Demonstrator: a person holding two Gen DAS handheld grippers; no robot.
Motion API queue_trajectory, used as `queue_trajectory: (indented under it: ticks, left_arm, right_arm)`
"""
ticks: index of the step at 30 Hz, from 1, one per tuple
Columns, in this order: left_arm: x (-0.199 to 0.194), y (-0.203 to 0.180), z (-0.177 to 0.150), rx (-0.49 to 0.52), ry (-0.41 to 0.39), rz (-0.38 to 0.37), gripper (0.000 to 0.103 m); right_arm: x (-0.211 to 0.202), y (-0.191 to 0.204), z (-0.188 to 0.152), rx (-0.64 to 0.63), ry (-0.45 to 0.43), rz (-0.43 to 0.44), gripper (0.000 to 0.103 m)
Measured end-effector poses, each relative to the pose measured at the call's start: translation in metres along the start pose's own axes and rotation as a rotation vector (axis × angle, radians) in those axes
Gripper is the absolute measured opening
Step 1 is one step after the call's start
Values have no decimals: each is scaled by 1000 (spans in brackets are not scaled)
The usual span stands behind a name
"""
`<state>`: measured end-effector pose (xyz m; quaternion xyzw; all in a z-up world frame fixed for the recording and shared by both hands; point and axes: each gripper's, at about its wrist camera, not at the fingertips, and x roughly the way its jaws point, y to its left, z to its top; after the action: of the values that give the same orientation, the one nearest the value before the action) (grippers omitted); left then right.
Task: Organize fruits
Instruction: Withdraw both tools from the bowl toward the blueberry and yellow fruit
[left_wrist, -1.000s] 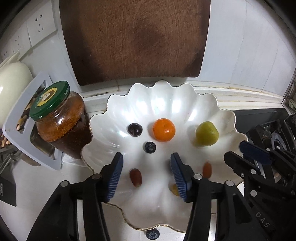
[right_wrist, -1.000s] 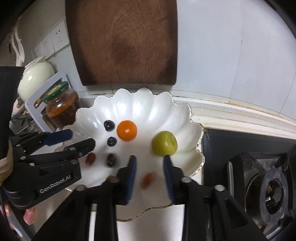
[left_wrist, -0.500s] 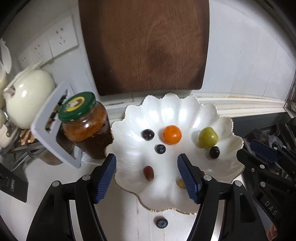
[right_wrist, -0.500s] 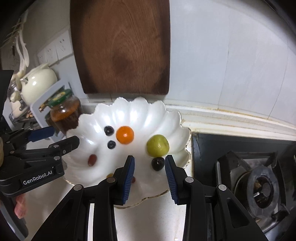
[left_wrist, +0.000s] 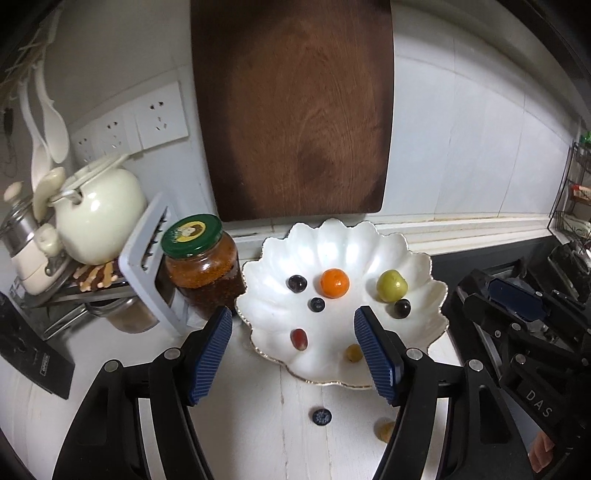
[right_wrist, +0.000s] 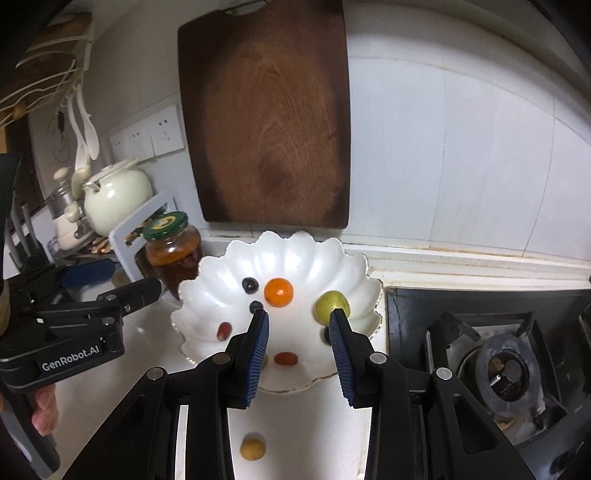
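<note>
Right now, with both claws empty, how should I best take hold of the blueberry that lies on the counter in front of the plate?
Grip the blueberry across its round middle, coming from straight above. It lies alone on the flat counter, apart from the plate, with its crown facing up, so both sides are free. It is small and probably soft, so close gently. The open left claw looks best lined up.

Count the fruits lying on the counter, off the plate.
2: a blueberry just in front of the plate, and a yellow fruit to the blueberry's right. Others may be hidden.
</note>
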<state>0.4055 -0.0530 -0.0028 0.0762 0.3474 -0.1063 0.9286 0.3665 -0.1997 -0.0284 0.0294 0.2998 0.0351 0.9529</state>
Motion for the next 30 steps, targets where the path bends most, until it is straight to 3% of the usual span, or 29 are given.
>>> queue_trajectory:
  ticks: [15, 23, 30]
  left_arm:
    - [-49, 1, -19, 13, -79, -6, 70]
    - [-52, 1, -30, 38, -71, -11, 71]
    - [-45, 2, -44, 61, -43, -14, 71]
  right_arm:
    - [-41, 12, -20, 21, -44, -3, 36]
    - [-49, 20, -33, 34, -40, -5, 36]
    - [-41, 22, -52, 79, 16, 23, 36]
